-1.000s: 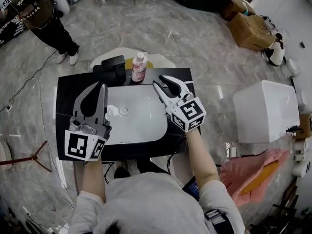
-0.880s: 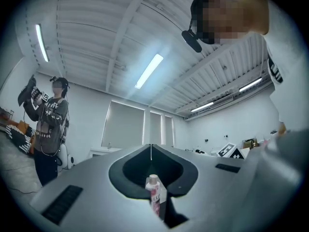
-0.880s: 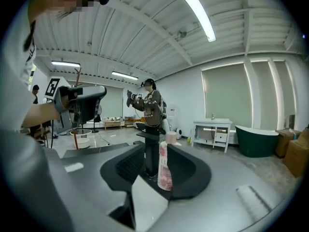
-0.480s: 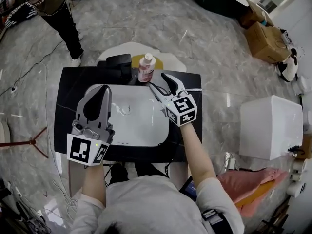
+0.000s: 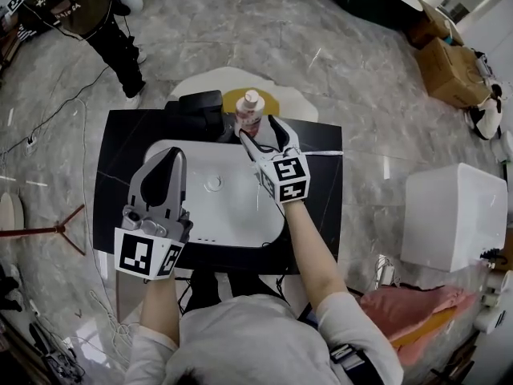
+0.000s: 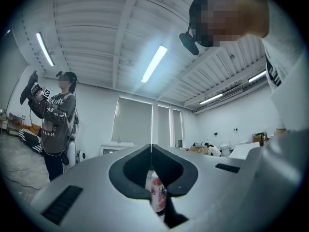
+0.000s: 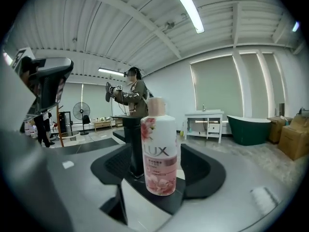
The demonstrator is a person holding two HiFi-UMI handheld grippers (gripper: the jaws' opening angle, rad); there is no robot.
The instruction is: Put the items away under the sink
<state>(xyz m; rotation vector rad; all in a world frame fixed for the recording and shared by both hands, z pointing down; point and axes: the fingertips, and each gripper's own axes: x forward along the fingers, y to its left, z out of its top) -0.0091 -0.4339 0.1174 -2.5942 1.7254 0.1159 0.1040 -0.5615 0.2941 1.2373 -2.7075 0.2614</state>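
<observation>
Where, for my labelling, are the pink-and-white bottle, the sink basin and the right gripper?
pink-and-white bottle (image 7: 160, 149): right gripper view, label on its body.
sink basin (image 5: 232, 213): head view, bare white bottom.
right gripper (image 5: 256, 127): head view, midway between its fingertips.

White bottle (image 7: 161, 149), pink floral label; black counter (image 5: 116, 159); white sink (image 5: 236, 215).

Past the left gripper (image 6: 150, 148), whose jaws met, only a strip of the LUX bottle (image 6: 155, 193) showed; the rest was hidden behind the jaws. Its small print was too fine to read. The top edge of the head view cut off the bystander (image 5: 76, 10), and the black countertop (image 5: 116, 163) hid everything under the sink (image 5: 236, 207)
</observation>
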